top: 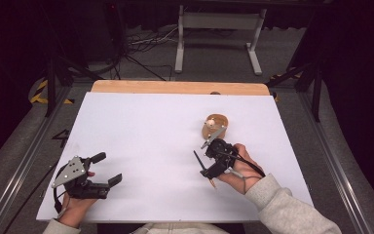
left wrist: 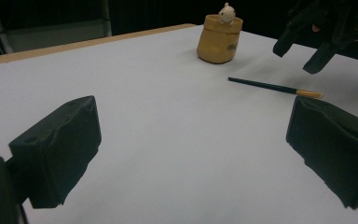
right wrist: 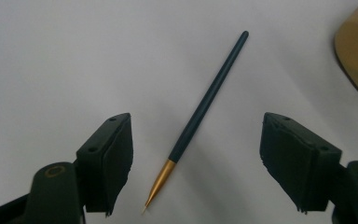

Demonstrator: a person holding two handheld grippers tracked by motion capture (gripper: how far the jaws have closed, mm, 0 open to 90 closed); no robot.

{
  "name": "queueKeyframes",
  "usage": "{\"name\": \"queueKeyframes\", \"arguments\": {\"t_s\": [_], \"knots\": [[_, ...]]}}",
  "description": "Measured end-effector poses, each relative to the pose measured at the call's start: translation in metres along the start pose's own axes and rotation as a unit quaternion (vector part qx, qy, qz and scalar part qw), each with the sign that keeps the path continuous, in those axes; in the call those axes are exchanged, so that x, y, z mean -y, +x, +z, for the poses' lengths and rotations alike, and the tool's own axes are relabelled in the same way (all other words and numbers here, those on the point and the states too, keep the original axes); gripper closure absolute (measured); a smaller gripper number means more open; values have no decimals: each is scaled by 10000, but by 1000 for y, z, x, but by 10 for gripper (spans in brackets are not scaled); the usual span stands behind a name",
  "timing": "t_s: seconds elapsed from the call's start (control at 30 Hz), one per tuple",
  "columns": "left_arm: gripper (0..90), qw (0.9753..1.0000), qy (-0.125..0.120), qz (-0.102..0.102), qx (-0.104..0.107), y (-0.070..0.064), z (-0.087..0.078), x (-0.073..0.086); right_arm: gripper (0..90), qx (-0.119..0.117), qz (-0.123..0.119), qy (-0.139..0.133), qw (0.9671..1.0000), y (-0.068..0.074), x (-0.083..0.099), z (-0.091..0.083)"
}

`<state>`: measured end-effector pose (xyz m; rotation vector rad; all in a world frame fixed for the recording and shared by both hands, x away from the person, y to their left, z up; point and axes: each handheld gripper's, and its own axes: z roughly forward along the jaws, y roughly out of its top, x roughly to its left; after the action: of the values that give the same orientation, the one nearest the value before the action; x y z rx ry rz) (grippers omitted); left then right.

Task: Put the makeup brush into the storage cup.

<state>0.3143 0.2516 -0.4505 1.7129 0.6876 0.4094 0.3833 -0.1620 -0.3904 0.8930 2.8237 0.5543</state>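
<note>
A thin dark green paintbrush point(right wrist: 205, 105) with a gold ferrule lies flat on the white table; it also appears as a dark stick point(top: 200, 164) in the high view and as a long brush point(left wrist: 272, 87) in the left gripper view. My right gripper point(right wrist: 196, 158) hovers over it, open, jaws on either side of the brush without touching it. A tan pot point(top: 215, 126) with a small white figure on its rim point(left wrist: 226, 13) stands upright just beyond. My left gripper point(top: 108, 168) rests open at the near left, empty.
The white sheet point(top: 141, 136) covers a wooden tabletop whose far edge point(top: 175, 87) shows. Beyond it stand a white frame point(top: 219, 22) and floor cables. The tan pot's edge point(right wrist: 356, 51) sits at the upper right of the right gripper view.
</note>
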Motion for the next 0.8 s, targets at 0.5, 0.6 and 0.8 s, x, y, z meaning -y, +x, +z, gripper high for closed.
{"name": "queueKeyframes", "arguments": {"t_s": [0.5,0.6,0.8], "knots": [[39,10000,4,-5,6,0,0,0,272,-19,-59,331,9994,5,4,11],[39,10000,7,7,7,0,0,0,284,-40,-62,401,9992,6,6,15],[39,10000,-8,4,-8,0,0,0,321,-45,-32,540,9985,7,10,20]]}}
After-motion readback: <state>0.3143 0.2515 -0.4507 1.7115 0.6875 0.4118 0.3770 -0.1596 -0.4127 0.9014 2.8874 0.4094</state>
